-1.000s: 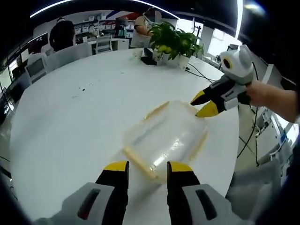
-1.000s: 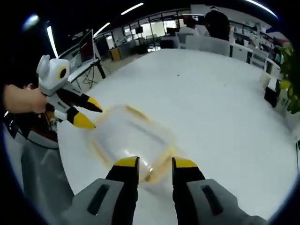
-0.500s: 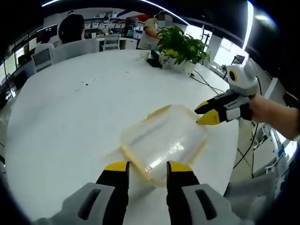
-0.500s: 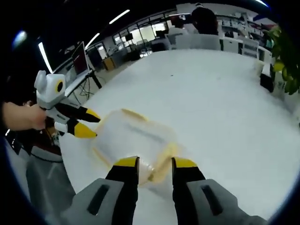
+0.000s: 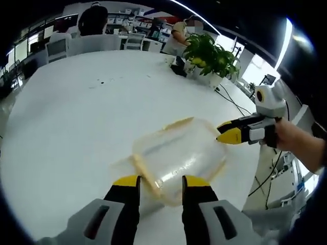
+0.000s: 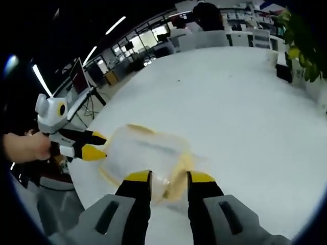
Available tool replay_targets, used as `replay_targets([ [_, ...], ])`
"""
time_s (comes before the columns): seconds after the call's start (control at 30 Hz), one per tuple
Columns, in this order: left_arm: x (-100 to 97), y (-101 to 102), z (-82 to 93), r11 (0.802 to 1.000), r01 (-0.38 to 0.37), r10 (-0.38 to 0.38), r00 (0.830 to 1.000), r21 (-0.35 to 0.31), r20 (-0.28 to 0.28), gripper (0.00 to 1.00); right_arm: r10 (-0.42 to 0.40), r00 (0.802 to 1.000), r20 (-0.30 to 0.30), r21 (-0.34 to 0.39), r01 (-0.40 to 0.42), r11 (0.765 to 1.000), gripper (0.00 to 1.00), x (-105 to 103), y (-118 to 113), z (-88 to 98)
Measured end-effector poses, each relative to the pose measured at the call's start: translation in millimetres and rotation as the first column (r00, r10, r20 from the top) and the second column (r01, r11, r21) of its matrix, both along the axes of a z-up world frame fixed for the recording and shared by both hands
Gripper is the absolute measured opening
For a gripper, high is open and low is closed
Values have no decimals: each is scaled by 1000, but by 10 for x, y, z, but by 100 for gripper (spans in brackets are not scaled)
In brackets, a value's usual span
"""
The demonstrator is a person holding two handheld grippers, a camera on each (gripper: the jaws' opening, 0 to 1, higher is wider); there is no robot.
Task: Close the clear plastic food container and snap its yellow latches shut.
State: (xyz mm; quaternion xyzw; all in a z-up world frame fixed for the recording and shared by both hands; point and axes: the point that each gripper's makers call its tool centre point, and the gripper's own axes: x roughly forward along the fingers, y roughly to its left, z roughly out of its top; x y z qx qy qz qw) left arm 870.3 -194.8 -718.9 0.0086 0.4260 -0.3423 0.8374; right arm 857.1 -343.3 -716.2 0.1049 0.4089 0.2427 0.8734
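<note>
The clear plastic container [image 5: 176, 153] with yellow latches lies on the white table [image 5: 76, 112], lid on top. Its near end and a yellow latch [image 5: 145, 176] sit between the tips of my left gripper [image 5: 161, 182], which is open. My right gripper [image 5: 230, 133] comes in from the right and touches the container's far corner. In the right gripper view the container [image 6: 143, 155] lies just ahead of my open right gripper [image 6: 168, 177], with a yellow latch [image 6: 178, 176] between its tips. My left gripper [image 6: 94, 144] is at the container's far left end, held by a hand.
A potted plant [image 5: 207, 51] and cables [image 5: 230, 99] stand at the table's far edge; the plant [image 6: 301, 41] is at the upper right in the right gripper view. People and chairs [image 5: 94, 20] are behind the table. A monitor [image 6: 79, 81] stands off the table's left side.
Both cameras have shifted and tilted. The right gripper has dropped lower and flatter against the container's far corner. The container has stayed between the two grippers.
</note>
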Motion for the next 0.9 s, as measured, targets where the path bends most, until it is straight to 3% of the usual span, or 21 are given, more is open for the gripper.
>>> replay_targets([
  [0.57, -25, -4, -41, 998, -58, 55, 996, -39, -73, 23, -80, 996, -36, 32, 81, 996, 22, -1, 16, -1],
  [0.9, -15, -11, -65, 997, -54, 49, 993, -48, -108, 23, -105, 992, -68, 50, 109, 993, 21, 4, 20, -12],
])
